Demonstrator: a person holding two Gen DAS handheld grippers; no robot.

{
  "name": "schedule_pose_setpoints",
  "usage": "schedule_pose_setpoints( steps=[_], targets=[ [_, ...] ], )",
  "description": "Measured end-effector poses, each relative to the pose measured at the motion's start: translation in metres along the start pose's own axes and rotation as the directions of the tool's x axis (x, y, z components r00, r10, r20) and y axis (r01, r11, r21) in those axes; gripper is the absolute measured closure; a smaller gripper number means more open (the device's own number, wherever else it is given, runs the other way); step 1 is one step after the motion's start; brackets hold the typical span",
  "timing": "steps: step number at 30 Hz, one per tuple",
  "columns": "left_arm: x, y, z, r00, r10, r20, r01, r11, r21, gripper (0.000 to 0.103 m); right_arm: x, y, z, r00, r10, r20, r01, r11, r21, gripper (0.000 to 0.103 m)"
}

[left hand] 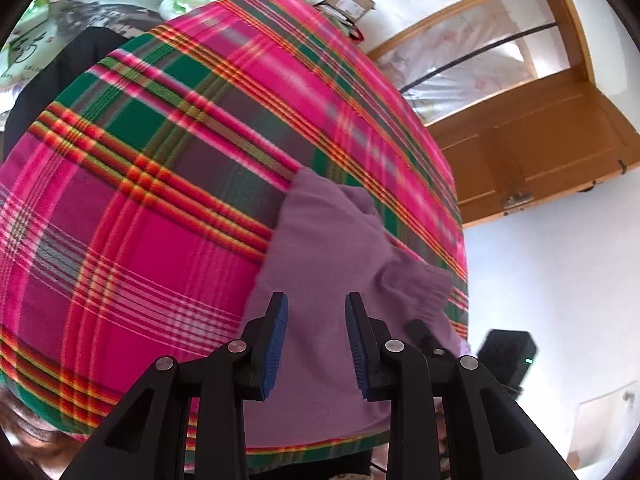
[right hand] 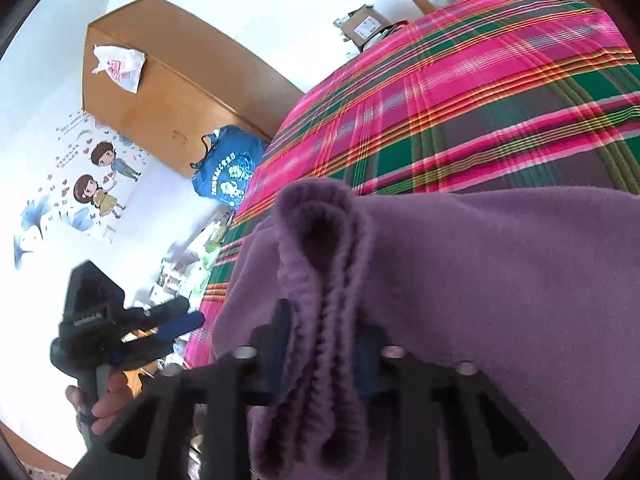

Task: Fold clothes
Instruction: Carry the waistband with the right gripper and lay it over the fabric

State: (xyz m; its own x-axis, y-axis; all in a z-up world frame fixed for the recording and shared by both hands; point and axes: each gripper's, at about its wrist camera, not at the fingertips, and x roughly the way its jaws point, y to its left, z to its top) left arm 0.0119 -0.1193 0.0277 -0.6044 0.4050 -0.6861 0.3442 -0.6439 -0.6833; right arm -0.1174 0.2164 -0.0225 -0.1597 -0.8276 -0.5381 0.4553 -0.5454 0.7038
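My right gripper [right hand: 320, 356] is clamped on a bunched, ribbed edge of the purple garment [right hand: 500, 288] — the cloth stands up between the jaws in a doubled loop, so I have more than one layer in the bite. The rest of the garment spreads away to the right over the plaid bedcover [right hand: 480, 92], near its close edge. My left gripper [left hand: 316, 344] hangs above the same purple cloth with its jaws parted and nothing between them; in the right view I see it held off to the left, clear of the bed, in my left hand [right hand: 104, 396].

I judge this to be the middle of a fold: one edge is lifted, the other tool free. Whether that edge is on its way over the body of the garment or about to be laid down, I cannot tell. Either way, the next move needs the free jaws on a matching edge, so the cloth travels level and does not twist.

Around me: a black garment [left hand: 52, 80] at the far left of the bed, a blue bag [right hand: 228, 168] beyond it, a cardboard box [right hand: 366, 26] at the far side, a wooden door [left hand: 532, 136] to the right. Nothing lies on the purple cloth itself — only the bed's near edge is close, where loose fabric could slide off.
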Motion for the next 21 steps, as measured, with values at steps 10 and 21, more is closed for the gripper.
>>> schedule_pose_setpoints(
  steps=[10,21],
  targets=[
    [0.009,0.008,-0.006,1.000,-0.005,-0.024,0.005,1.000,-0.009,0.072,-0.037,0.047,0.012,0.991,0.077,0.109,-0.060,0.988,-0.145,0.083],
    [0.015,0.009,-0.009,0.998,0.002,-0.066,-0.001,1.000,0.020,0.072,-0.049,0.008,0.001,0.993,-0.003,0.117,0.004,1.000,-0.011,0.083]
  ],
)
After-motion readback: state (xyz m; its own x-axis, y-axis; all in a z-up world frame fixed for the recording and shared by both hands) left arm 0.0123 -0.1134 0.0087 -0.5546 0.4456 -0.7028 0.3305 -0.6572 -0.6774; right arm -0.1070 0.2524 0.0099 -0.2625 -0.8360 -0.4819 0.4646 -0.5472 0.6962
